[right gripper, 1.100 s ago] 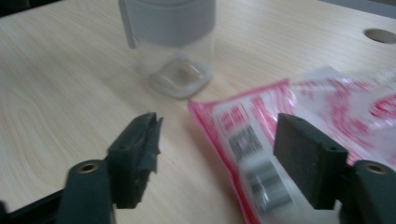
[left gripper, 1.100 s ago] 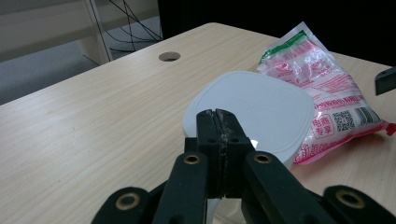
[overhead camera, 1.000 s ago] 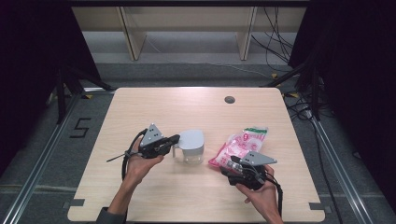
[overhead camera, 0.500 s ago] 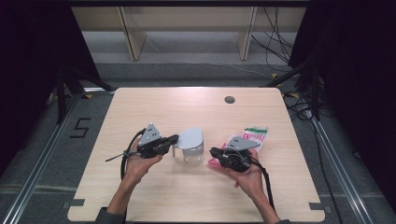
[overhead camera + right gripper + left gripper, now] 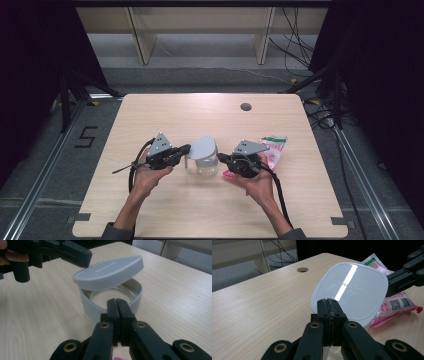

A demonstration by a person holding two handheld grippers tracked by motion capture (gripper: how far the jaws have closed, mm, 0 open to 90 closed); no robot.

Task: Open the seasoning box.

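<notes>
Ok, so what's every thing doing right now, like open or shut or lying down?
Lid: lifted, tilted over the tub, one edge pinched.
Tub: open, upright, looks empty.
Pink packet: lying flat beside the tub.
Left gripper: jaws shut on the lid's edge.
Right gripper: jaws just closed, shut at the tub's near rim.
</notes>
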